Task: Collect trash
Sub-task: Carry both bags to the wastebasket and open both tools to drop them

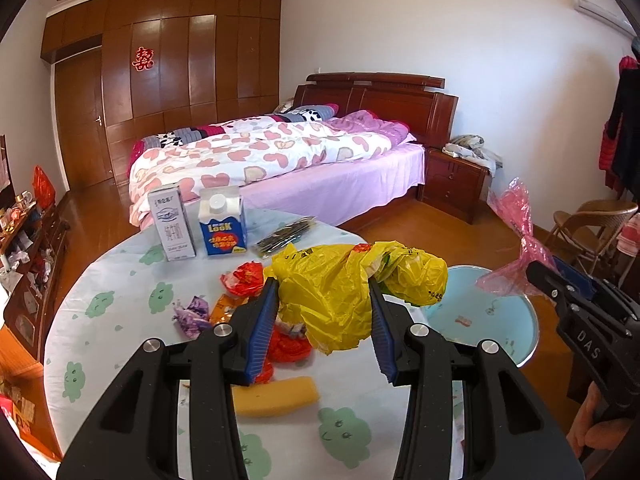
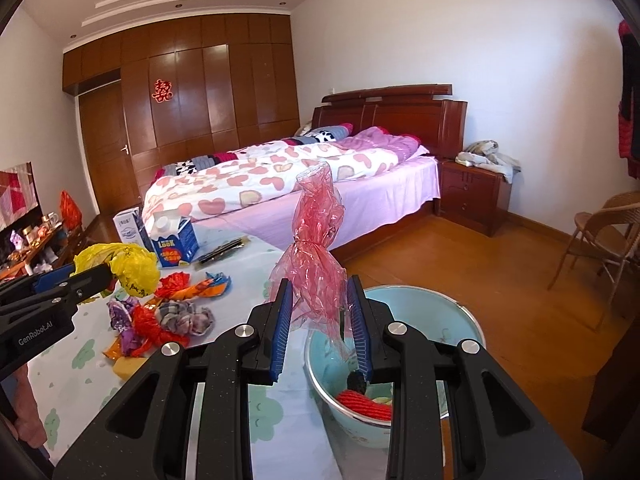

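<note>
Bedroom table with a cloud-print white cloth (image 1: 120,320) bears scattered wrappers; left gripper (image 1: 324,300) clamps a crumpled yellow plastic bag (image 1: 340,292) above it, while right gripper (image 2: 320,300) pinches a twisted pink cellophane bag (image 2: 316,256) over the pale-blue basin (image 2: 440,308).

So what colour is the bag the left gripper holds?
Yellow bag, clearest in the left wrist view.

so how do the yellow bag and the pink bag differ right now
The yellow bag is opaque and bunched into a fat wad; the pink bag is see-through and twisted to a narrow waist. The left gripper holds yellow over the table; the right gripper holds pink above the basin. Both are crumpled plastic.
</note>
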Tool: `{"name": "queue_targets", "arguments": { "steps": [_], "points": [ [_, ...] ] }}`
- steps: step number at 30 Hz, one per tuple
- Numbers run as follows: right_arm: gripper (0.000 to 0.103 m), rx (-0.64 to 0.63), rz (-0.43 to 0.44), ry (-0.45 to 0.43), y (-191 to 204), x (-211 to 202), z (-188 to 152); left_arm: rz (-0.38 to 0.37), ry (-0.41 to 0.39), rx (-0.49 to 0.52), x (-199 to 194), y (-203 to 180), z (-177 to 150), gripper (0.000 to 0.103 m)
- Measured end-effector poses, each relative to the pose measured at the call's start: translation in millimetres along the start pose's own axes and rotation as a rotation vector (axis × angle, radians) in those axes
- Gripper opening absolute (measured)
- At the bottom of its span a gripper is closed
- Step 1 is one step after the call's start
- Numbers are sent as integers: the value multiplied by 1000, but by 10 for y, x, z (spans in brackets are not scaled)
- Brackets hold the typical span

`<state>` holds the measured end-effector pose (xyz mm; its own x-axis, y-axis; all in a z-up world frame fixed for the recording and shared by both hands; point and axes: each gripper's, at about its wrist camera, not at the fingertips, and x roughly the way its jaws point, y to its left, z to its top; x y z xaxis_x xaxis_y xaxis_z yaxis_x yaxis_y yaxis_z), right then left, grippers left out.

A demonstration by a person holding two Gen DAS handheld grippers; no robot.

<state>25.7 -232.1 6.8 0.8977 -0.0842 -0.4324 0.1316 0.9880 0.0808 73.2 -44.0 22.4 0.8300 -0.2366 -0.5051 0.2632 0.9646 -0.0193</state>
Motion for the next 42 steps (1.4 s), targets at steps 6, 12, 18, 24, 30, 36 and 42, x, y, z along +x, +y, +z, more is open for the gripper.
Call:
{"name": "queue_targets", "arguments": {
  "steps": [6, 12, 18, 24, 30, 36, 42],
  "points": [
    [29, 27, -32, 2, -142, 32, 6, -15, -2, 10, 60, -162, 49, 44],
    [29, 61, -106, 19, -351, 141, -23, -36, 13, 16, 187, -315, 79, 44],
    [29, 89, -165, 40, -579, 235, -69, -66, 31, 37, 330, -558, 98, 44],
    [29, 116, -211, 80, -812, 348, -144, -75, 57, 62, 541, -857, 71, 44],
    [29, 114, -238, 133, -963, 463, -212, -95, 94, 81, 795, -1164, 37, 44],
    [30, 120, -256, 206, -1103, 596, -297, -143, 159, 77, 1065, -1380, -26, 44],
    [38, 146, -223, 267, -1194, 690, -359, -151, 226, 80, 1264, -1493, -141, 55]
  ]
}}
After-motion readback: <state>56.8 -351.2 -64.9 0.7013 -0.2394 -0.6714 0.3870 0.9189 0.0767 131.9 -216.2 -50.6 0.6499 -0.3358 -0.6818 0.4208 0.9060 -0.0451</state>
